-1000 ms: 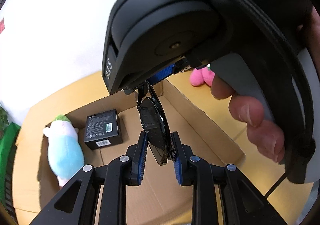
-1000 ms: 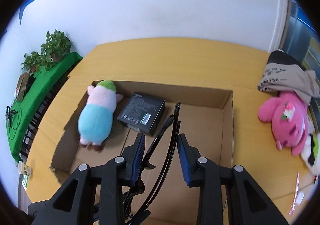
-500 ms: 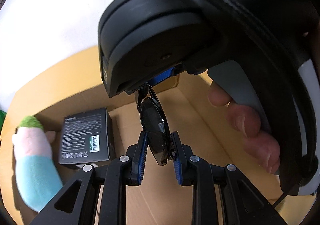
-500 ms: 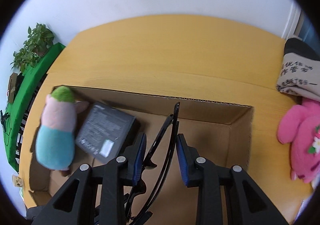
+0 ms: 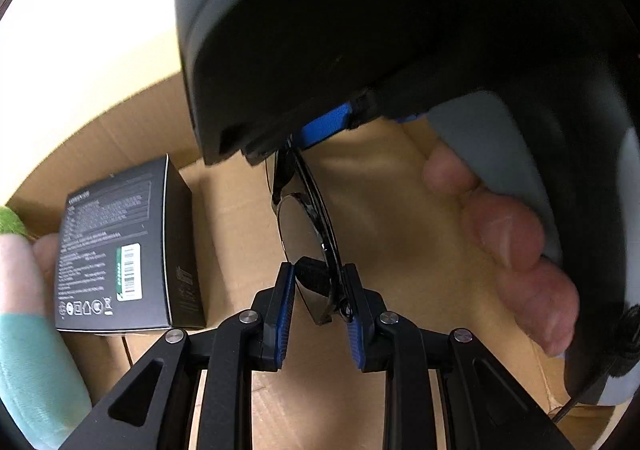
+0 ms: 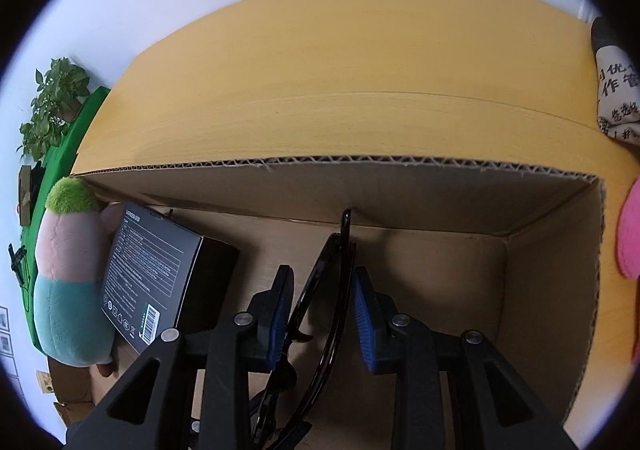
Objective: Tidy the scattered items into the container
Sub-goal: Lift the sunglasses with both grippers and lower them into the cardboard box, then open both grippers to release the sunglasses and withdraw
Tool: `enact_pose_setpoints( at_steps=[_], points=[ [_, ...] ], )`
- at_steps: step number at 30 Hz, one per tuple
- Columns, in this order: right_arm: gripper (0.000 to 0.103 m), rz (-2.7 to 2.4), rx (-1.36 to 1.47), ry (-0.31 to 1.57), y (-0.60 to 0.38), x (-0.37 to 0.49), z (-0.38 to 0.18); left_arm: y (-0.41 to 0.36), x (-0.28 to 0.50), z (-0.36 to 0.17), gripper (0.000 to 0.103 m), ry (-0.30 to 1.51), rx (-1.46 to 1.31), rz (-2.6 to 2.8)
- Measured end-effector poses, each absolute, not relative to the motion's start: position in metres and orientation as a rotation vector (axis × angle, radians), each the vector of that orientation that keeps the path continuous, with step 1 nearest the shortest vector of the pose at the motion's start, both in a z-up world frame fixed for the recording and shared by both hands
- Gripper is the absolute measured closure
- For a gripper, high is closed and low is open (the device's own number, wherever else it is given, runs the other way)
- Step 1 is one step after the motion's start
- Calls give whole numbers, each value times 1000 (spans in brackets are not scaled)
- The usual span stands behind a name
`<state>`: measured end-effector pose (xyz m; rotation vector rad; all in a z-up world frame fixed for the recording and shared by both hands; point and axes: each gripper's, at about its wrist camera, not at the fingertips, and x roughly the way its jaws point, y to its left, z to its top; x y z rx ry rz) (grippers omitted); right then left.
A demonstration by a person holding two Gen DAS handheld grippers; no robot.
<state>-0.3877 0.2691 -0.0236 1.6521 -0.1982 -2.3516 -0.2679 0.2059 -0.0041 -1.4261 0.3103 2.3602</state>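
Observation:
Both grippers hold one pair of black sunglasses low inside the cardboard box (image 6: 400, 166). My left gripper (image 5: 318, 282) is shut on the lens end of the sunglasses (image 5: 308, 234). My right gripper (image 6: 322, 290) is shut on their folded temple arms (image 6: 340, 262), and its body fills the top of the left wrist view. A black product box (image 6: 152, 278) and a blue-and-pink plush toy with a green top (image 6: 68, 278) lie in the box's left part.
The box sits on a yellow wooden table (image 6: 360, 58). A pink plush (image 6: 630, 234) and a printed cloth bag (image 6: 616, 98) lie on the table to the right. A green surface with a potted plant (image 6: 56, 106) is at far left.
Both grippers have lowered into the box with the sunglasses. The box walls, the black box and the plush toy now look much closer and larger.

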Motion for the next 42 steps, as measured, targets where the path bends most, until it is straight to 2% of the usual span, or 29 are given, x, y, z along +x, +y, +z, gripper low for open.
enact_pose_setpoints(
  at_steps=[2, 4, 6, 7, 10, 15, 16, 19, 22, 25, 34, 42],
  points=[
    [73, -2356, 1651, -218, 272, -388, -24, 207, -268, -4, 74, 299, -1428, 2349],
    [72, -2379, 1638, -235, 276, -385, -21, 209, -266, -1, 62, 302, -1412, 2346],
    [68, -2406, 1611, -260, 282, -380, -13, 207, -260, 8, 32, 286, -1378, 2374],
    [66, -2413, 1586, -288, 286, -375, -5, 204, -258, 14, 27, 265, -1358, 2393],
    [55, -2471, 1497, -301, 296, -353, 28, 187, -247, 41, 24, 170, -1306, 2439],
    [28, -2561, 1253, -336, 307, -281, 99, 137, -197, 103, 18, 84, -1098, 2577],
    [26, -2574, 1198, -331, 307, -260, 112, 121, -183, 116, 17, 73, -1043, 2610],
    [24, -2610, 1080, -255, 294, -196, 136, 68, -143, 143, 1, 5, -911, 2700],
    [23, -2639, 1042, -177, 274, -136, 136, 11, -110, 139, 0, -33, -843, 2759],
    [23, -2646, 1057, -146, 244, -91, 119, -11, -66, 134, 0, 0, -818, 2795],
    [23, -2705, 1062, -54, 194, 0, 87, 7, 16, 105, 0, 103, -826, 2799],
    [23, -2755, 1068, -7, 191, 40, 80, 15, 48, 97, 0, 85, -809, 2765]
  ],
)
